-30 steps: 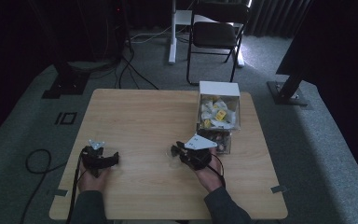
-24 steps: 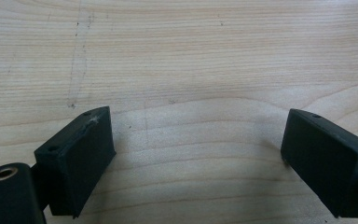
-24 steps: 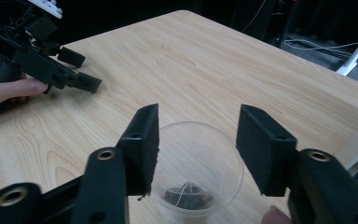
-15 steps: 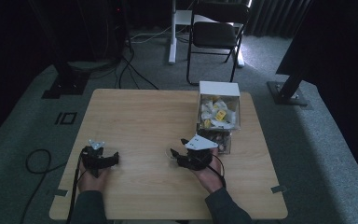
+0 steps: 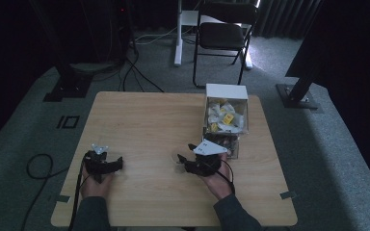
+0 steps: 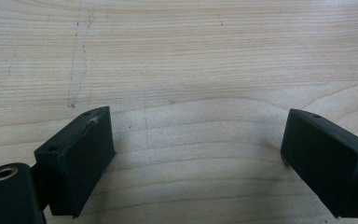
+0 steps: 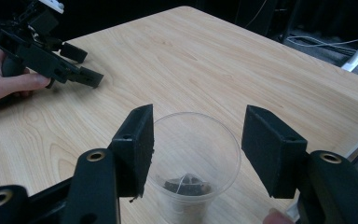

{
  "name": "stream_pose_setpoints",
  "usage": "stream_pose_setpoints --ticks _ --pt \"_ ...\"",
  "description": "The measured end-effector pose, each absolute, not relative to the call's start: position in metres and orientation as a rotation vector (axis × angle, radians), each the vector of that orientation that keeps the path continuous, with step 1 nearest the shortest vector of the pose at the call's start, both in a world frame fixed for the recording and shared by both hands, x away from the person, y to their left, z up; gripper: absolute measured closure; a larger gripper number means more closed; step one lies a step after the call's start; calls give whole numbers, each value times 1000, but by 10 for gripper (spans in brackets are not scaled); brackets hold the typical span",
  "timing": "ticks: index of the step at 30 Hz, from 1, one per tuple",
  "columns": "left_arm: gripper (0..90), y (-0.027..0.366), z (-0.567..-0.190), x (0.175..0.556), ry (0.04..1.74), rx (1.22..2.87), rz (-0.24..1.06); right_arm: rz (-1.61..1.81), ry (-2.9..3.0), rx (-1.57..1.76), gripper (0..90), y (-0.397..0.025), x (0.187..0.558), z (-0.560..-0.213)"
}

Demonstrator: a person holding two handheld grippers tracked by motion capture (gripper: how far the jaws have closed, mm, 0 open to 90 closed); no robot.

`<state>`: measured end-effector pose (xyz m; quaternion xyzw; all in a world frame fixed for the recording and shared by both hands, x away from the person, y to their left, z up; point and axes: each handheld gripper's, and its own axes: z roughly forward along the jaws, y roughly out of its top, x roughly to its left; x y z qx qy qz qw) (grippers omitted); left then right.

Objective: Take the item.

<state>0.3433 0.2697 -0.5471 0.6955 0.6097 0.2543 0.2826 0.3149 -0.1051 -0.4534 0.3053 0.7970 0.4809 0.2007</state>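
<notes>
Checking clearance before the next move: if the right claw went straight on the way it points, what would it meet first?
Most likely the clear plastic cup, standing between the right claw's open jaws, a tea bag at its bottom. Exact depth is unclear.

The room is dim and dark at the edges, but the table (image 5: 144,130) is softly lit from above. A bright patch falls on the floor (image 5: 270,53) by the chair (image 5: 224,33). Up close, the black fingers (image 6: 77,163) look a bit blurry and cast soft shadows.
</notes>
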Motion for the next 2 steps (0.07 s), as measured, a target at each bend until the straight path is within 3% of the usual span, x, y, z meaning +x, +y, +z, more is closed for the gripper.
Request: stream_pose_setpoints --ticks 2 --pt "99 270 -547 343 1633 1863 681 1346 2227 853 436 -105 315 -453"
